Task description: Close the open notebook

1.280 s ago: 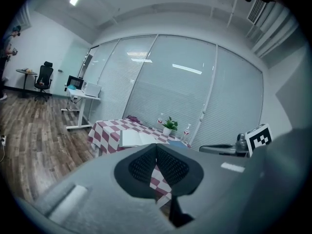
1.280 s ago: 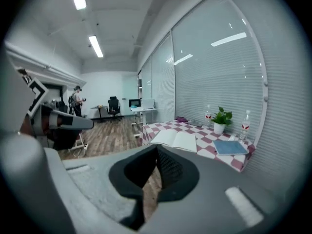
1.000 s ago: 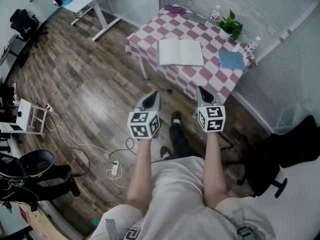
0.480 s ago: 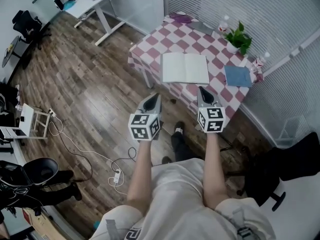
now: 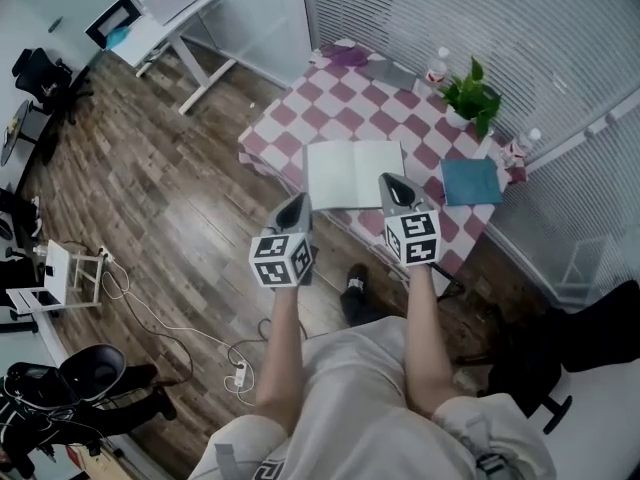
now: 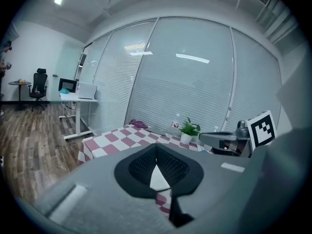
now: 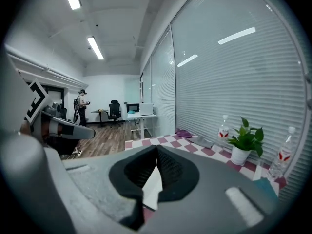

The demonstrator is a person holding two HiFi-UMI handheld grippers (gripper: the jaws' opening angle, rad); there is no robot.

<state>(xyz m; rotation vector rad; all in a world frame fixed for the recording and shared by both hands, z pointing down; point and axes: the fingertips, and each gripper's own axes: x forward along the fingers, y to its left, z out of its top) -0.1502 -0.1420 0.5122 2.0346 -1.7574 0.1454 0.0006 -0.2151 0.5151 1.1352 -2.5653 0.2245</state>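
An open notebook with blank white pages (image 5: 352, 173) lies flat near the front edge of a desk covered in a pink-and-white checked cloth (image 5: 345, 108), its spine running away from the person. To its right on the same desk lies a closed blue book (image 5: 470, 180). Along the far side by the window blinds stand a small green plant in a white pot (image 5: 468, 93), two clear plastic bottles (image 5: 436, 66) and a crumpled purple cloth (image 5: 348, 53). The left gripper (image 5: 297, 203) is held over the wooden floor (image 5: 180, 188) just short of the desk's near corner, its black ribbed fingers (image 6: 139, 167) pressed together at the tips with nothing between them. The right gripper (image 5: 392, 183) is beside it; in the head view its tip overlaps the notebook's near right edge. Its fingers (image 7: 170, 172) are likewise closed and empty, and the white page shows beyond them.
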